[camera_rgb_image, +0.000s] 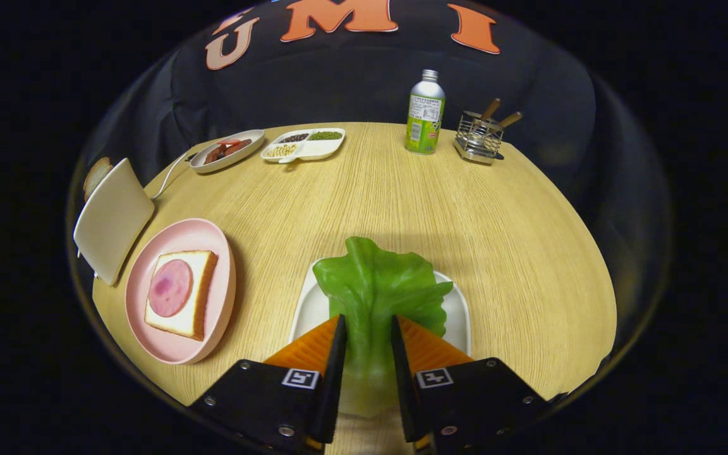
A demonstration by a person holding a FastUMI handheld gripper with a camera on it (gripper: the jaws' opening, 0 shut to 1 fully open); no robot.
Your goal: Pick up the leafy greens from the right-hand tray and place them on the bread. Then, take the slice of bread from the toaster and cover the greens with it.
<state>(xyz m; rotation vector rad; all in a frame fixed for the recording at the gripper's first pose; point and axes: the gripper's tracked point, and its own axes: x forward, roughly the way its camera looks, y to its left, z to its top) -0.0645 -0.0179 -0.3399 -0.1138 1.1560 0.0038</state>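
Two fingers of the gripper (367, 328) pinch the pale stalk of the leafy greens (376, 278) lying on the white tray (459, 309), right of the pink plate (177, 354) with bread (196, 297); light, floppy, probably slippery, best held by that stiffer stalk.

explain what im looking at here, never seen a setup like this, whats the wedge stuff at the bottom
Those wedges are the two fingers of a hand-held gripper; the camera rides on it, looking forward along them. They are closed on the stem of a leafy green over its white tray. On the wooden table, off to the left, a pink plate holds bread with a ham slice; beside it stands a toaster. Beyond the fingers stand a bottle and a wire utensil holder.
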